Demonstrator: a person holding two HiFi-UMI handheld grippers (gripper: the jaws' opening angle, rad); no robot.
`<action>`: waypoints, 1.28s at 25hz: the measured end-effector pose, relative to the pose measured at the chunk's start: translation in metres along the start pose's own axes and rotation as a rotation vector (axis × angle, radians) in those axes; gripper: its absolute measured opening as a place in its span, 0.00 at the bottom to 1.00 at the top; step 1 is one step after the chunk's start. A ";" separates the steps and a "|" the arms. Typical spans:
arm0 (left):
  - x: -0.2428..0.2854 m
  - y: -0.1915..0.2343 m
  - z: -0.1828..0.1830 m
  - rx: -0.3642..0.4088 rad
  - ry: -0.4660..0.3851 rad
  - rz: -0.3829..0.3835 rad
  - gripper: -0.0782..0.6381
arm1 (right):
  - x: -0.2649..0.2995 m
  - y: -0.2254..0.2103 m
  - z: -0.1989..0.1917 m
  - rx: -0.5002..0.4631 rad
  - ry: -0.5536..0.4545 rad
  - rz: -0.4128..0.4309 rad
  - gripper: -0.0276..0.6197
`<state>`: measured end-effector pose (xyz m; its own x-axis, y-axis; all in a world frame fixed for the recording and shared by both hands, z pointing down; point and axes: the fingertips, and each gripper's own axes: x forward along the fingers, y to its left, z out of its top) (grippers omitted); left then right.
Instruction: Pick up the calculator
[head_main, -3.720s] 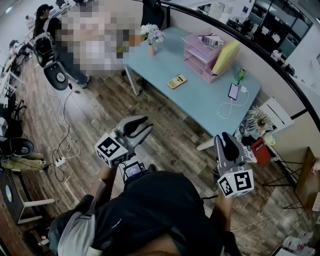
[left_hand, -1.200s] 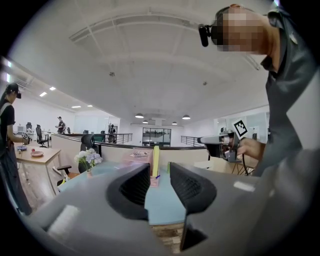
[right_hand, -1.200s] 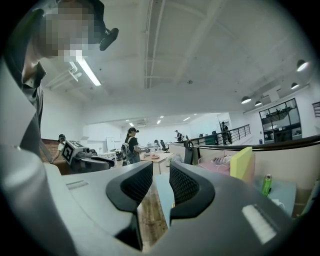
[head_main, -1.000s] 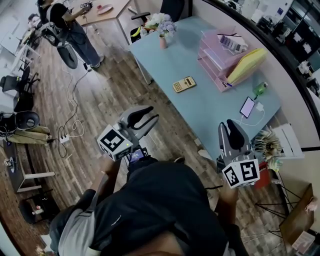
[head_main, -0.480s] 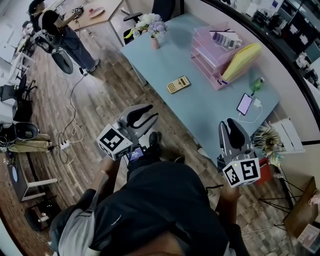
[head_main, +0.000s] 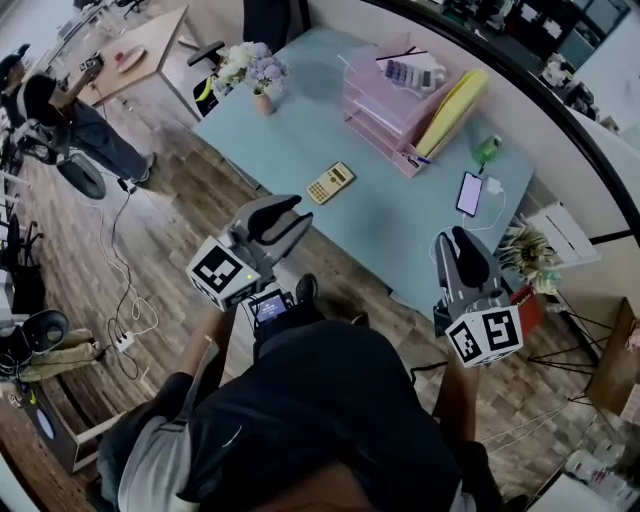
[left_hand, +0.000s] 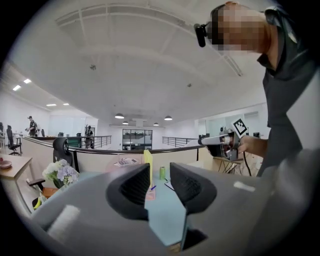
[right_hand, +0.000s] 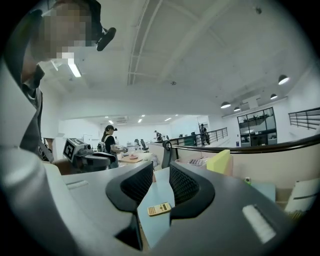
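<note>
The yellow calculator (head_main: 330, 183) lies flat on the light-blue table (head_main: 400, 215), near its front edge. In the right gripper view the calculator (right_hand: 160, 209) shows low in the slit between the jaws, still some way off. My left gripper (head_main: 285, 215) is held level just short of the table's edge, a little down-left of the calculator, shut and holding nothing. My right gripper (head_main: 455, 240) hangs at the table's right front corner, also shut and holding nothing. The left gripper view looks along its jaws (left_hand: 160, 182) over the table; the calculator does not show clearly there.
At the back of the table stand a pink stacked paper tray (head_main: 385, 95) and a yellow folder (head_main: 452, 100). A phone on a cable (head_main: 468, 193), a green bottle (head_main: 487, 150) and a flower vase (head_main: 258, 75) also rest there. A person (head_main: 60, 110) stands far left.
The table and calculator have come closer in the head view. Both grippers have moved toward the table, the left one further. Their jaws look the same as before.
</note>
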<state>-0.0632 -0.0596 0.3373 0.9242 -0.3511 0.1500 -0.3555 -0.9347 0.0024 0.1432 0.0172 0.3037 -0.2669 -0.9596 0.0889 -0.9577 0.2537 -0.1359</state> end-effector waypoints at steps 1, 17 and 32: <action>0.002 0.008 0.002 -0.007 0.001 -0.013 0.29 | 0.005 0.003 0.003 -0.003 -0.007 -0.018 0.17; 0.023 0.100 -0.019 -0.002 -0.014 -0.244 0.29 | 0.063 0.040 0.019 -0.031 -0.026 -0.262 0.17; 0.038 0.135 -0.042 -0.024 -0.002 -0.227 0.29 | 0.108 0.032 0.004 -0.018 0.015 -0.219 0.18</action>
<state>-0.0821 -0.1964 0.3848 0.9813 -0.1317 0.1404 -0.1411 -0.9882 0.0592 0.0837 -0.0787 0.3047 -0.0539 -0.9901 0.1295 -0.9947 0.0418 -0.0944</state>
